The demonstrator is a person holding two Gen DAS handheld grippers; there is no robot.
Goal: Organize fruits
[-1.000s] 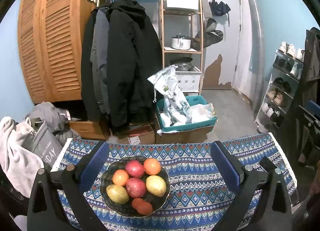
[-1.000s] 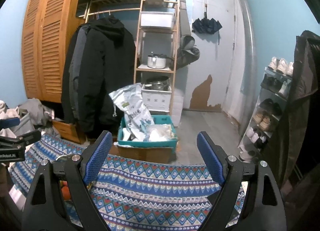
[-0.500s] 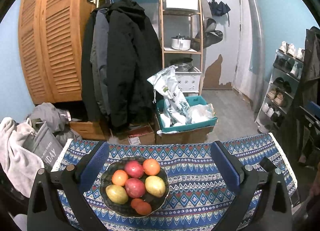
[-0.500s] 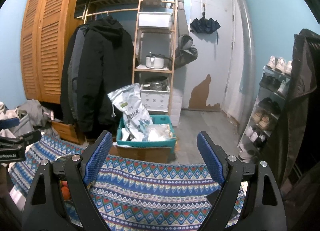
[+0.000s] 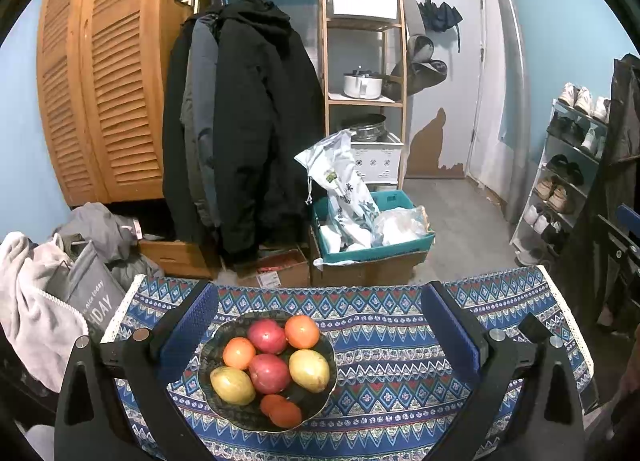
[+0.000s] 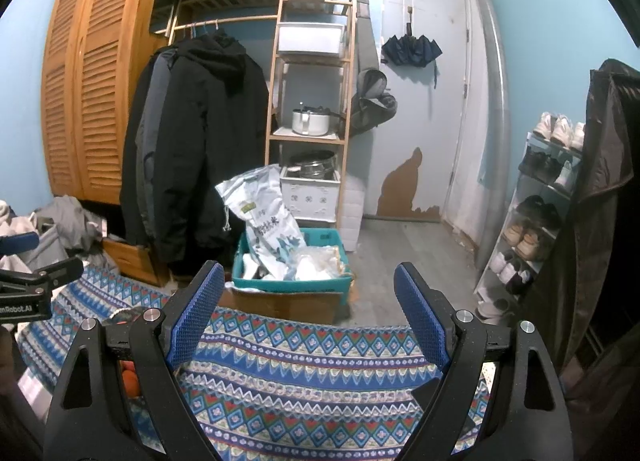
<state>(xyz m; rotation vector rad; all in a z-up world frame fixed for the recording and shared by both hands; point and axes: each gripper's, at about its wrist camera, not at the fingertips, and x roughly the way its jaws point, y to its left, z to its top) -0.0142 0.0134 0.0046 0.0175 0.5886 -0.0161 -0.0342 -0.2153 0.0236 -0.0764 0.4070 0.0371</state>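
A dark bowl (image 5: pixel 325 345) sits on the patterned tablecloth (image 5: pixel 392 345) and holds several fruits: two red apples (image 5: pixel 269 373), oranges (image 5: pixel 302 331), two yellow mangoes (image 5: pixel 309 370) and small red fruits (image 5: pixel 285 414). My left gripper (image 5: pixel 318 315) is open and empty, hovering over the bowl with its blue pads on either side. My right gripper (image 6: pixel 310 303) is open and empty above the cloth, to the right of the bowl. In the right wrist view an orange fruit (image 6: pixel 130 381) peeks out behind the left finger.
The table's far edge drops to the floor, where a teal crate (image 5: pixel 400 239) with bags sits on cardboard boxes. Coats, a wooden wardrobe and a shelf stand behind. A shoe rack (image 5: pixel 568 181) is at right. A small black object (image 5: pixel 532 327) lies on the cloth's right.
Both grippers have drifted only slightly; the right wrist view has risen a little. Both stay open and empty.
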